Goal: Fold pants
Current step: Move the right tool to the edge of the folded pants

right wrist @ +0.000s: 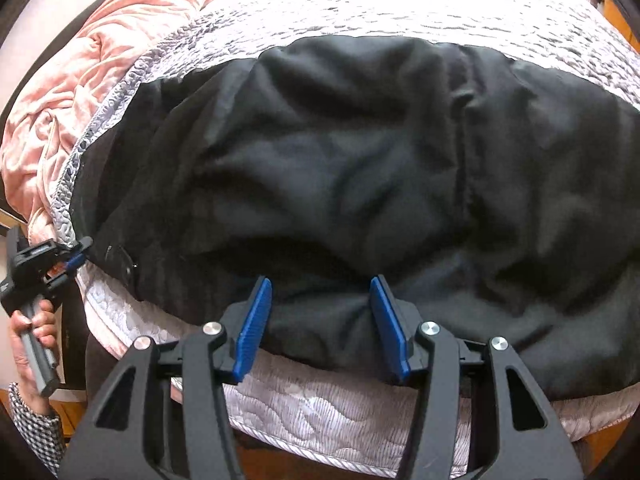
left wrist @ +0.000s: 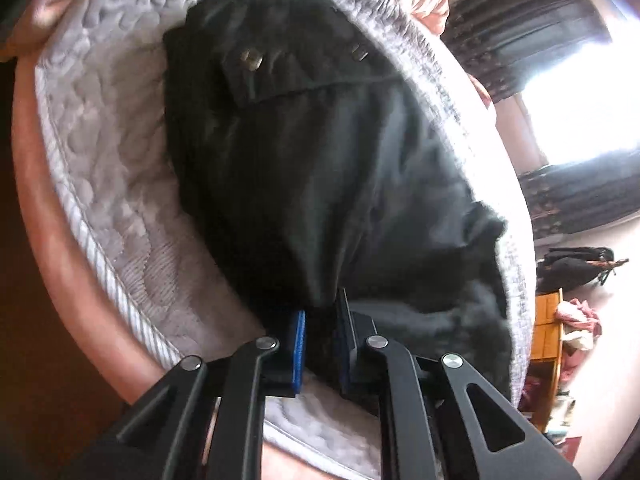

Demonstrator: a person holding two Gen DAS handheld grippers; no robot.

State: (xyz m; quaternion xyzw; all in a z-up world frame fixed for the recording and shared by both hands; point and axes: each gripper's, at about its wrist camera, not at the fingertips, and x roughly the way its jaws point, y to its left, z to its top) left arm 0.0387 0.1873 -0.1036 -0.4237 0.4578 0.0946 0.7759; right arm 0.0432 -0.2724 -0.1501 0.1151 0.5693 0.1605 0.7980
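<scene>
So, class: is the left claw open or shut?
Shut on the black pants: the left claw's blue pads pinch the fabric's edge.

Quilted grey mattress [right wrist: 320,400], pink blanket [right wrist: 100,60] bunched far left, dark patterned curtains [left wrist: 520,40] around a blown-out bright window [left wrist: 580,100] on the right.

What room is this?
Probably a bedroom: black pants lie on a quilted mattress, a pink blanket is bunched beside it, and dark curtains hang at a bright window.
</scene>
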